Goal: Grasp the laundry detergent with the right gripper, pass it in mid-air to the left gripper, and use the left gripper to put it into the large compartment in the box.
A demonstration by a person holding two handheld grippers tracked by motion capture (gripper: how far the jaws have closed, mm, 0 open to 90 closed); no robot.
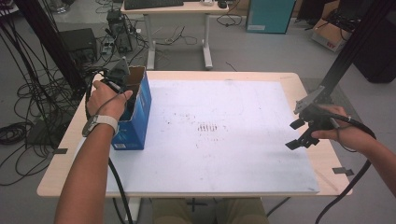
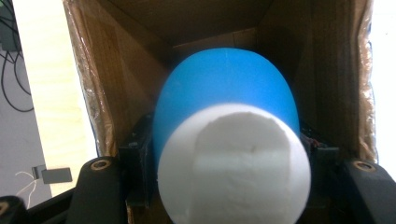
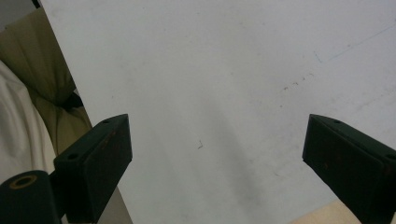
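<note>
No readable text showing anywhere. Blue box (image 1: 135, 116) at table's left carrying small white label patch low on its near face, print too small to be making out. Cardboard carton (image 1: 329, 36) on floor at far right showing red marking, letters blurring beyond reading. Teal panel (image 1: 267, 15) at back bearing pale label strip near its bottom, illegible. Dark smudges on white sheet (image 1: 219, 140) forming no letters or numbers.
</note>
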